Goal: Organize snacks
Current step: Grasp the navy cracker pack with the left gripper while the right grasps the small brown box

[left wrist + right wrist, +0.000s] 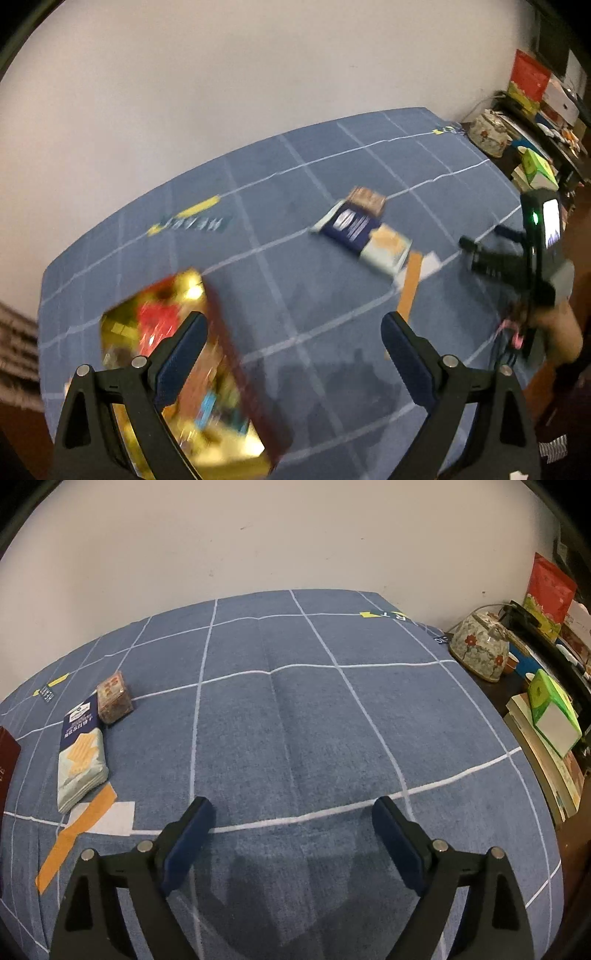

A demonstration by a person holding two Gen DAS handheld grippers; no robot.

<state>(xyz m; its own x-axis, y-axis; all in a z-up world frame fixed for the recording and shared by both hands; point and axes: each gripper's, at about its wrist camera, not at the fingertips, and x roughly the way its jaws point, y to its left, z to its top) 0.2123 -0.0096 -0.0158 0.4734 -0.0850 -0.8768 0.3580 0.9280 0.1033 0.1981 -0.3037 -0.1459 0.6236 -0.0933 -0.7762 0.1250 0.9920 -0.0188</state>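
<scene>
While both tongs hang spread and empty | far-left on the desk: small box touching cracker pack | left tongs by gold box: square up, grip its sides | right tongs: over bare cloth.

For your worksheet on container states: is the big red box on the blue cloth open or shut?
Open. The left wrist view looks down into the box, past its dark red wall, at blurred gold and red packets inside.
</scene>
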